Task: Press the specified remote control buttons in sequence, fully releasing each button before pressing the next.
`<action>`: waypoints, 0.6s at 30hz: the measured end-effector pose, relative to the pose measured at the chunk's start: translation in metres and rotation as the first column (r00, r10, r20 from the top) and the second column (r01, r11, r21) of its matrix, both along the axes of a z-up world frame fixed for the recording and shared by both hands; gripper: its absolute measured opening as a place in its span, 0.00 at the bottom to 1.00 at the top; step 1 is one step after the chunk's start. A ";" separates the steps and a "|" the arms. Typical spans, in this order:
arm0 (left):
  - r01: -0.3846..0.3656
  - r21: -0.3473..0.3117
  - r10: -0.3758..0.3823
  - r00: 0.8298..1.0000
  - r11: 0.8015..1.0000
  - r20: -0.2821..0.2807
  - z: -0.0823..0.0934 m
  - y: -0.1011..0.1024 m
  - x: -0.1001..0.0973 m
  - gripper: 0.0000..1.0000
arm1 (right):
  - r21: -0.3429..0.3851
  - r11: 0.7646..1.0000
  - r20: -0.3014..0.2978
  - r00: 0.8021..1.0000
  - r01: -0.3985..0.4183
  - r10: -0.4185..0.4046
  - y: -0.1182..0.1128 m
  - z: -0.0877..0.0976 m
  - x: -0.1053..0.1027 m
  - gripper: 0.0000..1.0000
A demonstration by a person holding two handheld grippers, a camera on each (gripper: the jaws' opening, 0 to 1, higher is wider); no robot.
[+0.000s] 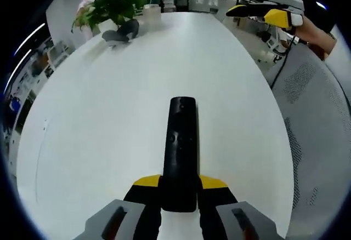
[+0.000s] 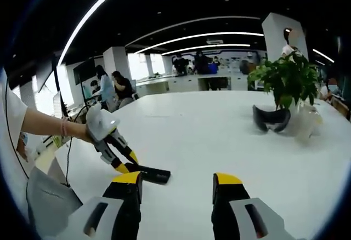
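Left gripper (image 1: pixel 179 192): yellow-tipped jaws pinch the near end of the black remote (image 1: pixel 181 152), one jaw on each long side. The remote lies flat on the white table (image 1: pixel 98 119), its long axis running straight out from the jaws, far end toward the plant (image 1: pixel 112 3) at the table's far side. Small marks sit on its top face about midway along; individual buttons too small to tell apart. Right gripper (image 2: pixel 176 188): jaws spread, nothing between them, held over the table. In the right gripper view the remote (image 2: pixel 152 174) lies ahead and to the left of those jaws, near but not touching, seen side-on with the left gripper (image 2: pixel 127 167) clamped on its end. In the left gripper view the right gripper (image 1: pixel 263 14) sits high and off to the right, well apart from the remote. Judgement: left steadies, right is the free presser; it must swing left and come down onto the top face, across the long axis.
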State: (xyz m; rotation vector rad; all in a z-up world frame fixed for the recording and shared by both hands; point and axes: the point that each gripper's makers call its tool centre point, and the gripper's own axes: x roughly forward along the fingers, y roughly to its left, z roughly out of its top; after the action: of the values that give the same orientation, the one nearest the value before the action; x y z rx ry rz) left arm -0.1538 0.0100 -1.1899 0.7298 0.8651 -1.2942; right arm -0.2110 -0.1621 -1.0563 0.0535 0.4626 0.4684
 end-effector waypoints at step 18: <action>0.024 -0.016 -0.024 1.000 1.000 0.002 0.000 0.000 -0.035 0.24 | -0.045 0.997 -0.025 0.998 -0.064 0.063 0.012 -0.008 -0.006 0.48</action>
State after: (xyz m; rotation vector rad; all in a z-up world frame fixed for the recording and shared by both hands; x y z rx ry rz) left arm -0.1893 0.0099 -1.1895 0.7307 0.8459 -1.3200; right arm -0.2172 -0.1503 -1.0640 0.0003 0.4987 0.5197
